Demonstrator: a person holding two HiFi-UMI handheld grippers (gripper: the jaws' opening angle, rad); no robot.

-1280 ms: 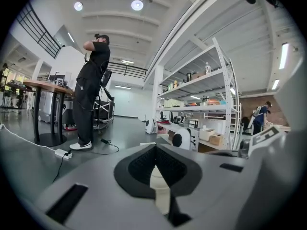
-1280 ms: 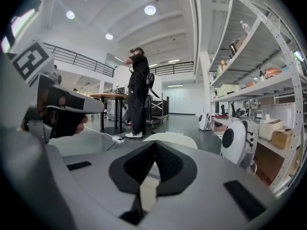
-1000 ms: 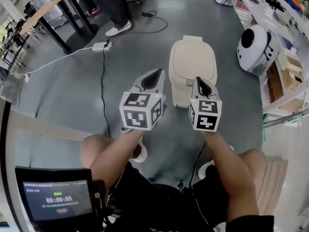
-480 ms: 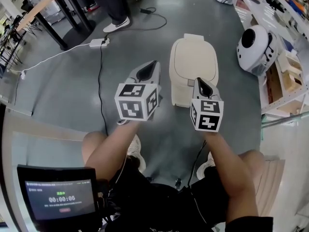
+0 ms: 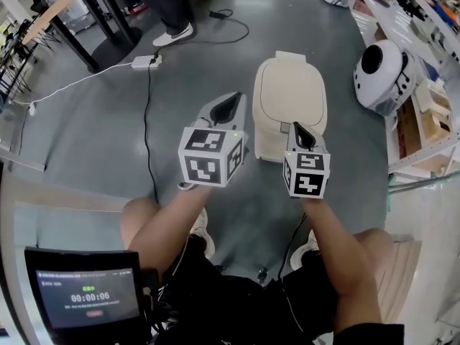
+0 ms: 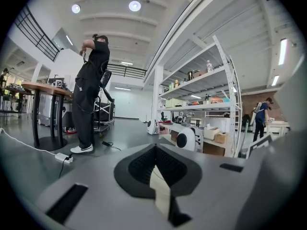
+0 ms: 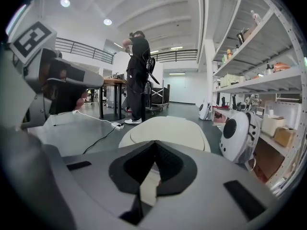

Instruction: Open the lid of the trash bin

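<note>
Hovering with jaws closed and empty, left gripper (image 5: pixel 229 106) sits left of the trash bin (image 5: pixel 272 139), right gripper (image 5: pixel 298 131) near its shut lid (image 5: pixel 290 90).

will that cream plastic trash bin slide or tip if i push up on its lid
The cream plastic trash bin stands loose on the smooth grey floor, so it will probably slide when pushed. It looks squat and broad, so tipping seems less likely. Its closed lid looks stiff.
</note>
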